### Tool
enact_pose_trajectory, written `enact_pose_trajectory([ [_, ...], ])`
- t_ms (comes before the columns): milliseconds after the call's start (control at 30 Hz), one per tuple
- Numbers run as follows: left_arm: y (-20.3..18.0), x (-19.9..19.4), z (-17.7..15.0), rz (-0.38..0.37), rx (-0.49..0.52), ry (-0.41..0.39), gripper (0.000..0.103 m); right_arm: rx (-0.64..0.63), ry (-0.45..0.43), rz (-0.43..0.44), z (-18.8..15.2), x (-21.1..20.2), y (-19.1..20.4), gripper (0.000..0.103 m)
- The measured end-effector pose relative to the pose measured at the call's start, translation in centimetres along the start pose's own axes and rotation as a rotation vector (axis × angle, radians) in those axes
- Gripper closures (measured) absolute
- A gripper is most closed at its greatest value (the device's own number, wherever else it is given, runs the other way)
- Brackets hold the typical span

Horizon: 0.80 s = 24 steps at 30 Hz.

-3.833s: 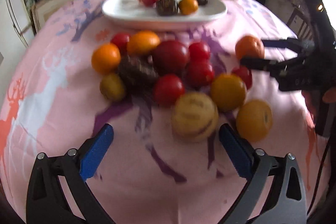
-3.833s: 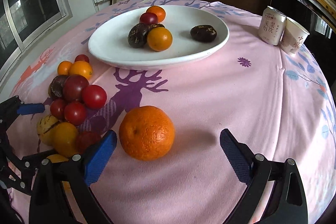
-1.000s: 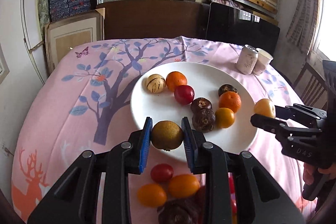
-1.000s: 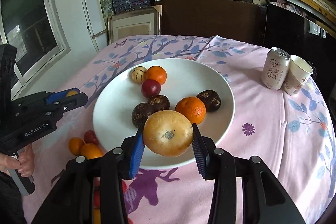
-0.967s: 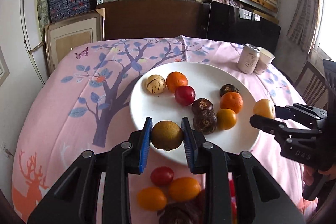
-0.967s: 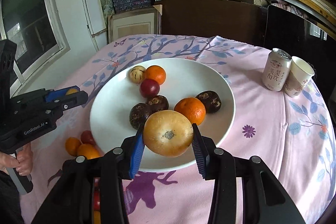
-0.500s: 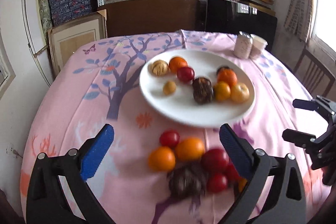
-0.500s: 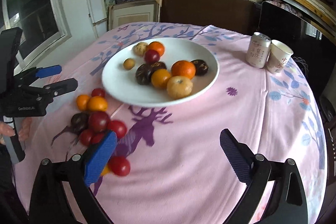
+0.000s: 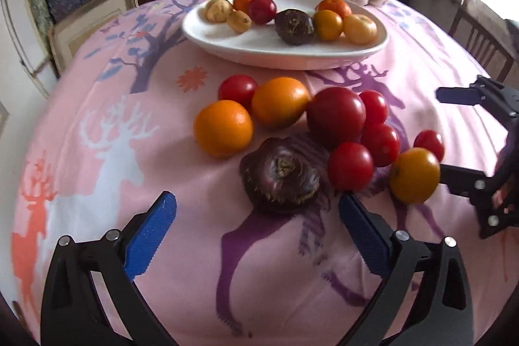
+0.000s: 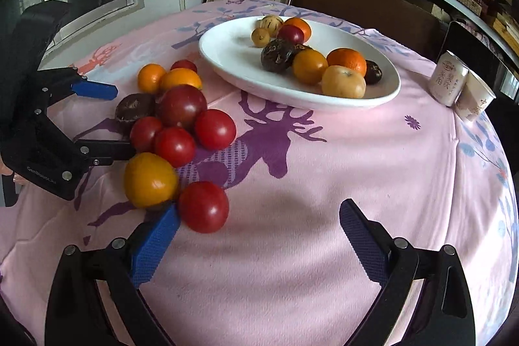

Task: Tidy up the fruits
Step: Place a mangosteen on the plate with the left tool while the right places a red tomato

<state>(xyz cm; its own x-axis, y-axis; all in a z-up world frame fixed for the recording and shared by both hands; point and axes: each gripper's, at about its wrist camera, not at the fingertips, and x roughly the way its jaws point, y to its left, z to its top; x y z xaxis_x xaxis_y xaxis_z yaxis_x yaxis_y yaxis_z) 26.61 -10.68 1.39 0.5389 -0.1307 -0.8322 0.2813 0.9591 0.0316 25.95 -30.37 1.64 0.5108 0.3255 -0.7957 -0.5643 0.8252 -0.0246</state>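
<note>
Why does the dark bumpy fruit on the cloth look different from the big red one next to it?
The dark purple fruit is rough, wrinkled and dull; the big red fruit is smooth and shiny. The dark purple fruit has a pale, fibrous middle; the big red fruit shows plain skin. Both are roundish, lie on the pink tablecloth, and are not yet on the white plate.

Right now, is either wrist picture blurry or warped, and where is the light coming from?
Left wrist view: fisheye bends the table; the yellow tomato looks slightly smeared; daylight glares top right. Right wrist view: sharper, and the white plate is evenly lit.
</note>
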Motion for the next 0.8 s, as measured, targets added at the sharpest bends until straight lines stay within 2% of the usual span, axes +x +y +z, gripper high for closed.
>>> enact_pose_trajectory([
  [67, -0.2, -0.6, -0.2, -0.027, 0.022, -0.021, 0.035, -0.014, -0.009, 0.076, 0.2, 0.0, 0.3, 0.041],
  [100, -0.4, -1.0, -0.3, -0.03, 0.033, -0.025, 0.056, -0.029, -0.021, 0.084, 0.3, -0.3, 0.6, 0.053],
  [133, -0.7, -1.2, -0.3, -0.028, 0.035, -0.024, 0.06, -0.041, -0.029, 0.098, 0.3, -0.5, 1.0, 0.075],
  [300, -1.7, -2.6, -1.1, -0.013, 0.043, -0.051, 0.061, -0.088, -0.03, 0.07, -0.8, -2.0, 3.1, 0.075],
  [400, -1.6, -4.6, -1.0, 0.0, 0.035, -0.097, 0.061, -0.101, -0.082, 0.041, -1.0, -4.2, 2.8, 0.075],
  [600, -0.3, -7.4, 3.2, 0.018, -0.062, -0.213, 0.061, 0.124, -0.194, -0.005, 3.4, -6.6, -2.0, 0.074],
  [700, 0.9, -6.0, 6.2, -0.002, -0.142, -0.206, 0.061, 0.228, -0.219, 0.017, 6.0, -5.6, -4.1, 0.074],
  [800, 1.5, -3.9, 8.5, -0.015, -0.164, -0.188, 0.061, 0.24, -0.221, 0.058, 8.0, -4.0, -4.8, 0.074],
])
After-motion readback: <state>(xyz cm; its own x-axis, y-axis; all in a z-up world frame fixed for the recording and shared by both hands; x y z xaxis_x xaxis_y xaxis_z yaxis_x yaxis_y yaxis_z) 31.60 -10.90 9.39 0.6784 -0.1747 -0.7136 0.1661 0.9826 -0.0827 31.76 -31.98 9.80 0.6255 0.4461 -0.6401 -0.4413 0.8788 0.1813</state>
